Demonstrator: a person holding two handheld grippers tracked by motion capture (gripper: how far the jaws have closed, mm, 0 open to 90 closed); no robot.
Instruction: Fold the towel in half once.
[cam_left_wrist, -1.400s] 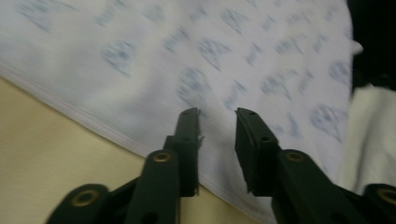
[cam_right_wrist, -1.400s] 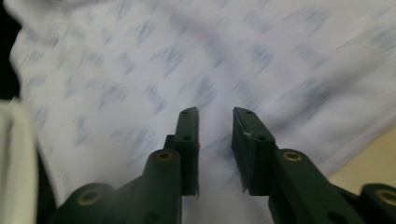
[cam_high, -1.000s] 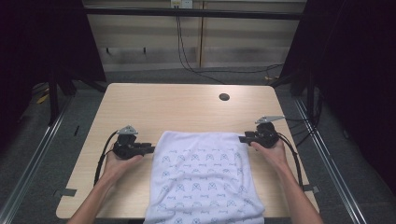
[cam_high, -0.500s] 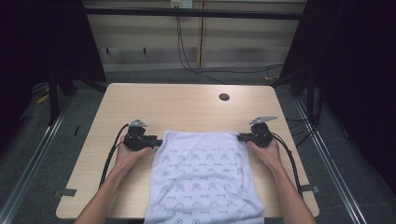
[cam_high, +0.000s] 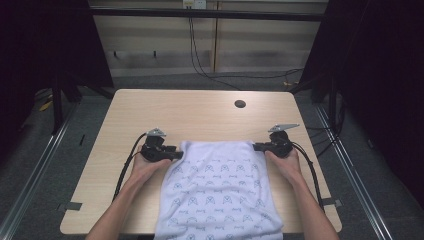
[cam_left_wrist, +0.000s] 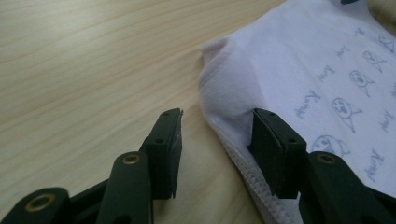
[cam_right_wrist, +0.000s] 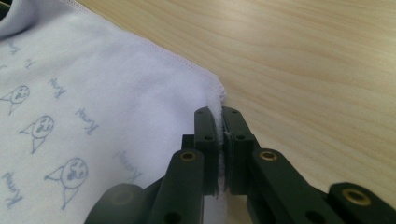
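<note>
A white cloth (cam_high: 220, 190) printed with small blue figures lies on the wooden table (cam_high: 200, 112) and hangs over the near edge. My left gripper (cam_high: 176, 153) is at its far left corner. In the left gripper view the left gripper (cam_left_wrist: 217, 116) is open, and the cloth (cam_left_wrist: 303, 60) has its bunched corner against the right-hand jaw, with bare table under the other. My right gripper (cam_high: 258, 147) holds the far right corner. In the right gripper view the right gripper (cam_right_wrist: 217, 114) is shut on the hemmed edge of the cloth (cam_right_wrist: 93, 84).
A dark round hole (cam_high: 240, 104) sits in the table near the far edge. Bare wood stretches beyond the cloth. Cables (cam_high: 125, 172) trail from both grippers along the forearms. Metal rails (cam_high: 45, 160) run on the floor beside the table.
Both grippers have come inward, the left one more, and slightly farther up the table. The cloth's far edge has grown narrower between them.
</note>
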